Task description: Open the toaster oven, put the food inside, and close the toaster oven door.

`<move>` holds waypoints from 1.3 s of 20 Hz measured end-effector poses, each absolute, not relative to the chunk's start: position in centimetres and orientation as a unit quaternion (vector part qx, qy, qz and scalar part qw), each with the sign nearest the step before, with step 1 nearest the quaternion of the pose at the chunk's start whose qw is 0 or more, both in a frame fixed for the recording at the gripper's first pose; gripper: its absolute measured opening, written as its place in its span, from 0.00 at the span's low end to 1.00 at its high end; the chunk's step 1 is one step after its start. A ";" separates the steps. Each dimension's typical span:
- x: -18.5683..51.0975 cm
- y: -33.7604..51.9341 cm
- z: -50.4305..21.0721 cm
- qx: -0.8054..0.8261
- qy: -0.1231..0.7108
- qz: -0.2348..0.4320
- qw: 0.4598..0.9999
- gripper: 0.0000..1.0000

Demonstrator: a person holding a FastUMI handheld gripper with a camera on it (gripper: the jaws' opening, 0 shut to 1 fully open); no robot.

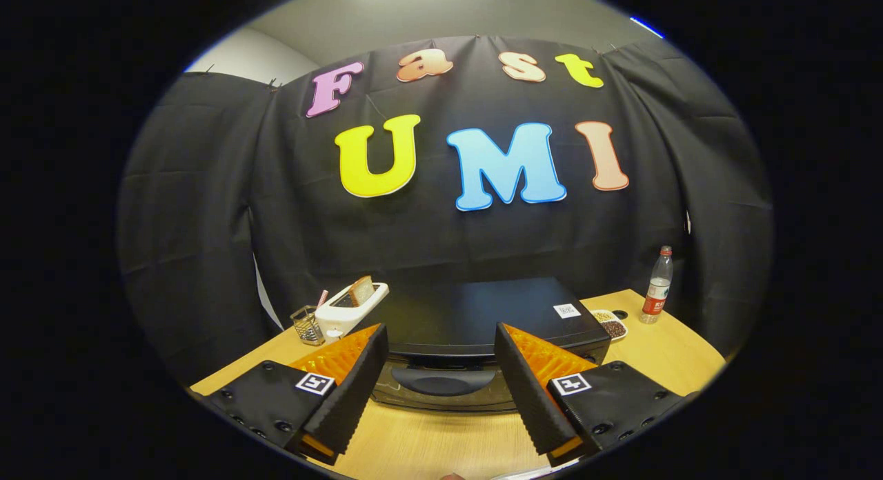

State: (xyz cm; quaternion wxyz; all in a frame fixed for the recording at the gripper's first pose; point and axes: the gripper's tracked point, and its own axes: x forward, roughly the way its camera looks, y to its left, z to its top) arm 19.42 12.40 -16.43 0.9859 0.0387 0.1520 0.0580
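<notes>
Two fingers spread before a closed oven

Beyond the left finger stand a wire cup [307,325] and a white toaster [348,307] holding bread [361,290]. Just ahead of the hand-held gripper [440,359], empty and wide open, sits the black toaster oven [476,314], door shut. Beyond the right finger: a snack dish [610,323], a bottle [657,285], wooden surface [441,442].

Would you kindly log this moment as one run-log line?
stage: approach | gripper: open, empty | toaster oven: door closed | handle: between fingers, just ahead
</notes>
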 end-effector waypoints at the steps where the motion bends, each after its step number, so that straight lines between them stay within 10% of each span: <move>1: 19.8 12.5 -17.1 0.039 0.158 0.056 0.985 0.98; 26: 17.9 13.3 -23.9 -0.008 0.214 0.041 0.976 0.99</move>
